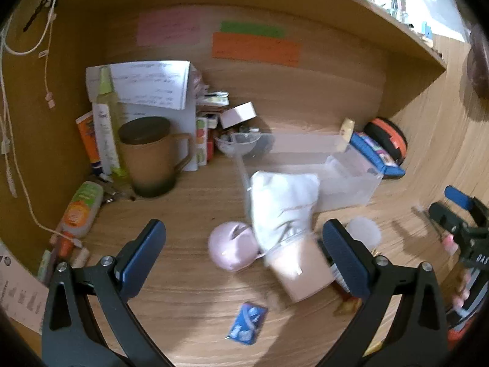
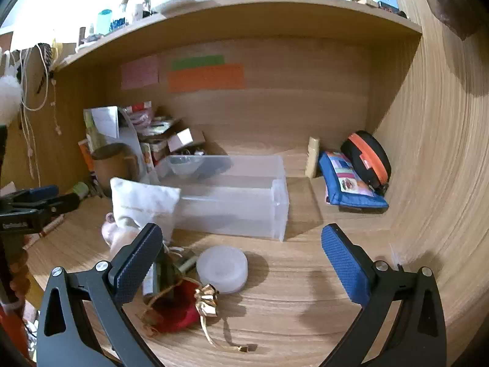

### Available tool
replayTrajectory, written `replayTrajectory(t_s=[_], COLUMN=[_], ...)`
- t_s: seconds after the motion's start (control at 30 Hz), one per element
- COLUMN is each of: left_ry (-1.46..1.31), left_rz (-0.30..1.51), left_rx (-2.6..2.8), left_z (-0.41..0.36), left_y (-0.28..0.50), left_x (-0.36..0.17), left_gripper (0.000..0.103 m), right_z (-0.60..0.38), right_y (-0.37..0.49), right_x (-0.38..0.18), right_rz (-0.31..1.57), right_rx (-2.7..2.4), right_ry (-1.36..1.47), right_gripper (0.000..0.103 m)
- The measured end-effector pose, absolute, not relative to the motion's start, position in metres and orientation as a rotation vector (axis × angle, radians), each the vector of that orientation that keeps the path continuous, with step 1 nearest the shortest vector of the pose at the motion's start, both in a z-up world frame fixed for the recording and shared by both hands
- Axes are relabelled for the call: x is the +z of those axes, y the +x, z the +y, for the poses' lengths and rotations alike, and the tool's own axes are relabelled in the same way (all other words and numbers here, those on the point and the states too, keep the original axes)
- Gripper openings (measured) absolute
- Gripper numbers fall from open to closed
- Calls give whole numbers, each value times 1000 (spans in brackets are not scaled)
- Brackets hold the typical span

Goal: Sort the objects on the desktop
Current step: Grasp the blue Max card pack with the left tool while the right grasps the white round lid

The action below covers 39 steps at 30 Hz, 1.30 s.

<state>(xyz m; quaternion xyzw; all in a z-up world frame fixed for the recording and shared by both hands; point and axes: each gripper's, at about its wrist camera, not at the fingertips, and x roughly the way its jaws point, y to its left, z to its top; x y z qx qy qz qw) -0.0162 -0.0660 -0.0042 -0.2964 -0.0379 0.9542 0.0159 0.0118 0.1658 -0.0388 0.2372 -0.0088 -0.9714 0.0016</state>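
Observation:
My left gripper [image 1: 244, 253] is open and empty above the desk, with a pink round case [image 1: 232, 246] and a white drawstring pouch [image 1: 282, 206] lying between its fingers. A small blue packet [image 1: 247, 322] lies nearer to me. A clear plastic bin [image 2: 244, 195] stands in the middle of the desk, also in the left wrist view [image 1: 342, 165]. My right gripper [image 2: 243, 260] is open and empty above a white round container [image 2: 222, 268], a red pouch [image 2: 177, 309] and a gold ribbon bow [image 2: 207, 301]. The pouch shows in the right wrist view too [image 2: 143, 205].
A brown mug [image 1: 152, 156], bottles, tubes and papers [image 1: 146, 82] crowd the back left corner. A blue pencil case [image 2: 348, 183] and a black-orange round case [image 2: 368, 159] lie at the back right. Wooden walls enclose the desk; a shelf runs overhead.

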Motion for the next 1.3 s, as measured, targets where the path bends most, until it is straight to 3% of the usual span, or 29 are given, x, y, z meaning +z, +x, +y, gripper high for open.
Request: replayTrajectory(t_s=[0.3, 0.63, 0.77, 0.93, 1.0, 1.13, 1.3], left_ry=[-1096, -1230, -1275, -1304, -1308, -1306, -1275], left_rz=[-22, -2, 63, 65, 78, 84, 147], left_rx=[2851, 2725, 2665, 2632, 2650, 2644, 2633], left_z=[-66, -62, -61, -61, -62, -64, -64], left_y=[-6, -3, -1, -2, -3, -3, -2], left_x=[-41, -83, -95, -105, -107, -107, -107], left_gripper=[103, 103, 83, 81, 73, 70, 60], right_z=[176, 172, 166, 162, 160, 157, 153], right_y=[3, -15, -28, -45, -51, -61, -72], right_x=[-68, -95, -102, -110, -114, -119, -124], right_rz=[-140, -143, -121, -107, -105, -85, -27], right_rx=[-2980, -2940, -2898, -2842, -2821, -2797, -2780], right_ry=[910, 1065, 1112, 1179, 1200, 1241, 1310], right_gripper=[103, 103, 103, 102, 102, 102, 93])
